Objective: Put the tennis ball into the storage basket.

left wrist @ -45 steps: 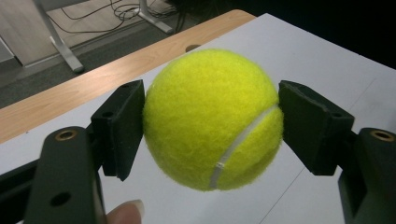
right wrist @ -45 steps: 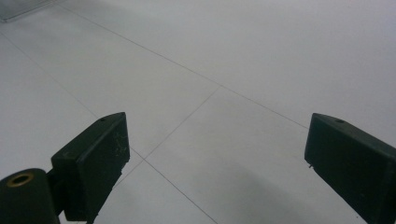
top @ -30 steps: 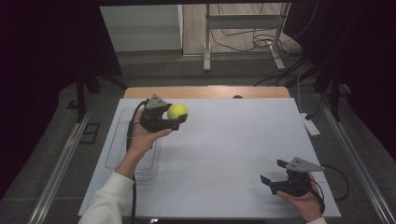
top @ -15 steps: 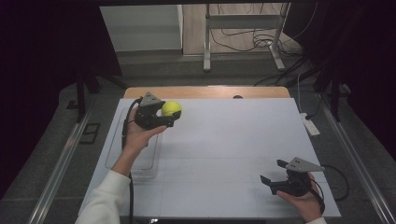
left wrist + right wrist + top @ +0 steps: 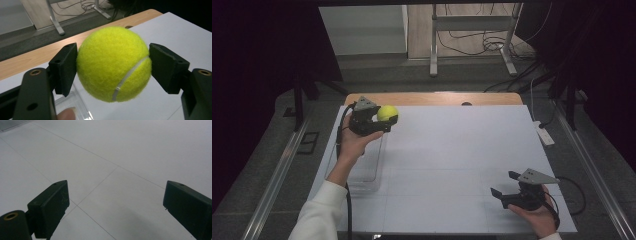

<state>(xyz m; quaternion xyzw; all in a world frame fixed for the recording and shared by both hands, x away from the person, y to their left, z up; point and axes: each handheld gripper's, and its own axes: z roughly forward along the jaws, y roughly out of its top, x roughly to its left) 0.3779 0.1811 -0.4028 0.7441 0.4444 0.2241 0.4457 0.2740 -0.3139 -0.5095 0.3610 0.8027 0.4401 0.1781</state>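
Note:
A yellow-green tennis ball (image 5: 387,113) hangs above the far left part of the white table, with my left gripper (image 5: 388,119) shut on it. In the left gripper view the ball (image 5: 113,63) sits squeezed between both black pads (image 5: 65,67). A clear plastic box (image 5: 364,167) lies on the table just below and near that hand, and its corner (image 5: 75,105) peeks out under the ball. Near the front right corner, my right gripper (image 5: 506,184) rests low over the table, open; in the right gripper view the gripper (image 5: 115,200) holds nothing between its wide-set jaws.
The white table surface (image 5: 462,150) has a wooden strip (image 5: 437,98) along its far edge. A white power strip (image 5: 543,134) lies past the right edge. Metal table legs and cables (image 5: 472,45) stand on the floor beyond.
My left hand has carried the ball leftward and a little farther away over the clear box. The right gripper has stayed where it was.

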